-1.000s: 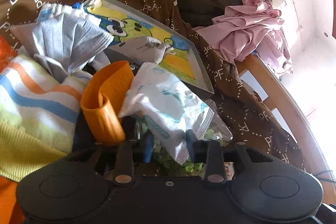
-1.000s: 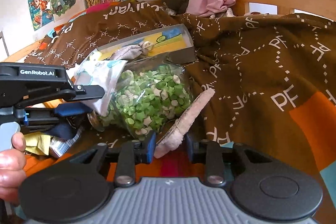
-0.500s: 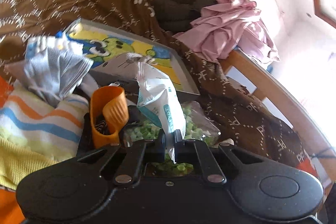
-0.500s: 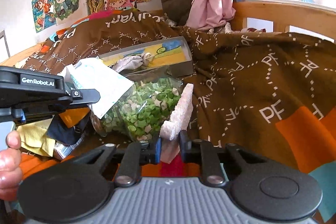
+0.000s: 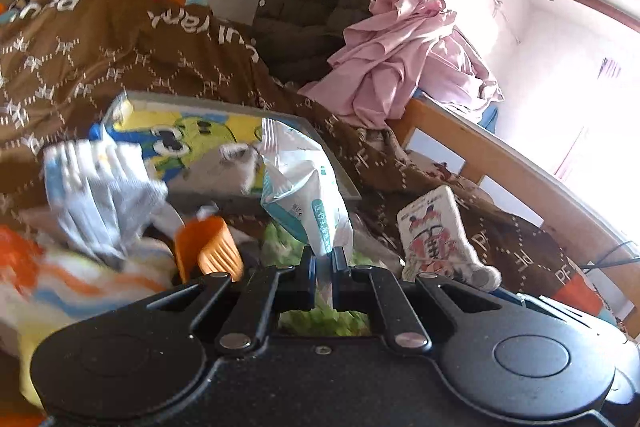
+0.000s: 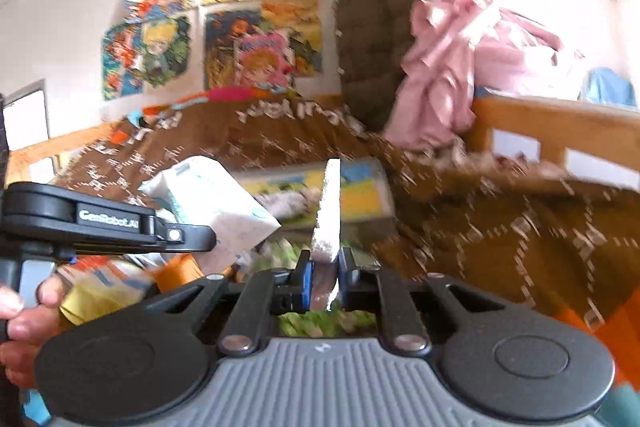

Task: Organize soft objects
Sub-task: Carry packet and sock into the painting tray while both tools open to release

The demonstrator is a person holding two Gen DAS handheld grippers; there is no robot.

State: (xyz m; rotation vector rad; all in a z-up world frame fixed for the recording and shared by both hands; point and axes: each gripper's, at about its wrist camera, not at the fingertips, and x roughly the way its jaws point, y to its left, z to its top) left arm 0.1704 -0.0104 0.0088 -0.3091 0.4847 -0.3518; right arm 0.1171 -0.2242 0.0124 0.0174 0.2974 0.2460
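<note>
Both grippers clamped on soft items, lifted above the clutter on the bed.

Left gripper (image 5: 323,263) was pinched tight on the lower corner of a white-and-teal tissue pack (image 5: 300,187), which stood up from the jaws in front of the cartoon-printed tray (image 5: 188,131). Right gripper (image 6: 325,277) was closed on a pink-white fuzzy sock (image 6: 328,211), seen edge-on and upright in its own view; from the left wrist view the same sock (image 5: 436,235) showed its pink patterned face, just right of the tissue pack. A bag of green pieces (image 5: 320,319) lay below both sets of jaws. Orange cup (image 5: 208,251) and grey-white cloth (image 5: 100,195) sat to the left on a striped towel (image 5: 60,287). Brown patterned blanket (image 5: 120,59) covered the bed; pink garment (image 5: 400,59) was heaped by the wooden rail (image 5: 500,163). A hand (image 6: 24,315) held the left gripper's handle. The right wrist view was motion-blurred.
</note>
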